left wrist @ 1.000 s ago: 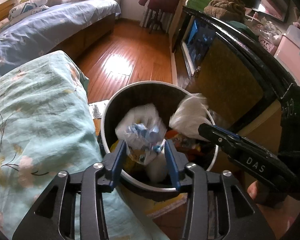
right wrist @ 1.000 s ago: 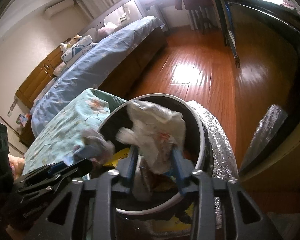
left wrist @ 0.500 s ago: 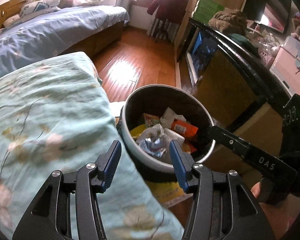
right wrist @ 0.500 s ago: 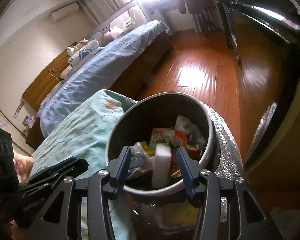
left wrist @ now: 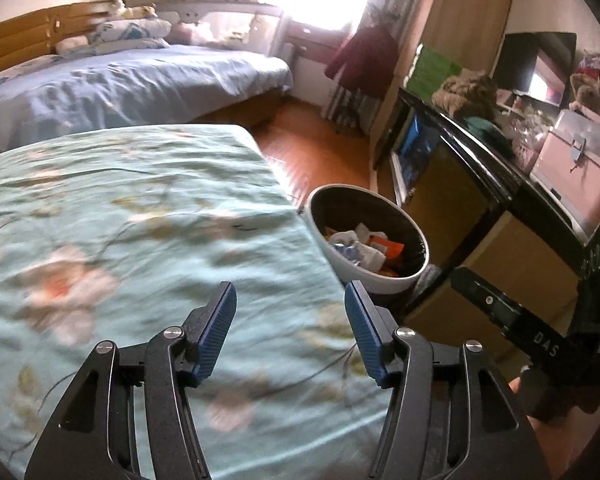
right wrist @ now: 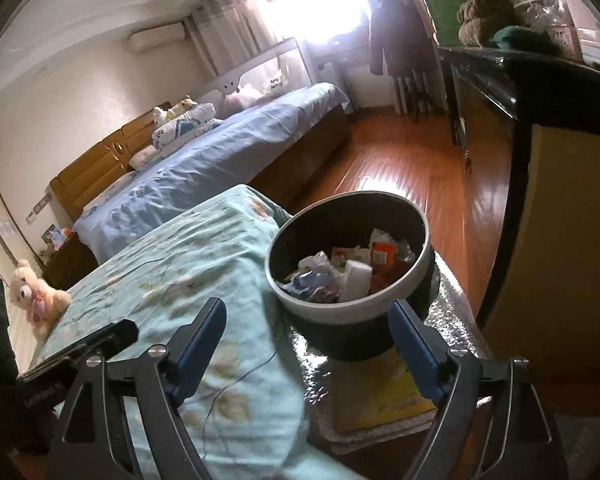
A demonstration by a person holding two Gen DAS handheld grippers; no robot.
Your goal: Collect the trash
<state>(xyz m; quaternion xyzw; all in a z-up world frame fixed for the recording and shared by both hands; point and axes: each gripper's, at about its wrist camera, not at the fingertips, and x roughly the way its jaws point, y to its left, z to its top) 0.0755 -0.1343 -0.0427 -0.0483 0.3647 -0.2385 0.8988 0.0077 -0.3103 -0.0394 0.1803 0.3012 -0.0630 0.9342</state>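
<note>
left gripper (left wrist: 290,330): hovering over the quilt (left wrist: 120,240), jaws standing wide apart, holding nothing
right gripper (right wrist: 306,344): hanging over the quilt edge and the bin's near side, jaws spread wide, nothing between them; its black body is showing at 4 o'clock in the left view
bin (right wrist: 296,294): sitting on the floor just beside the quilt's edge, white rim, dark inside; at 2 o'clock from the left jaws, at 12 o'clock from the right jaws
trash (right wrist: 352,266): lying inside the bin, a mix of white plastic wrap, a white block, orange and red wrappers, blue-white crumpled film
mat (right wrist: 384,396): silvery sheet with a yellow item on it, lying under the bin
bed (right wrist: 220,152): blue sheet, pillows at the headboard, sitting at 11 o'clock beyond the quilt
teddy (right wrist: 36,296): sitting on the quilt at 9 o'clock in the right view
cabinet (left wrist: 480,208): black-edged, standing just right of the bin
floor (right wrist: 404,160): wood, catching window glare past the bin
</note>
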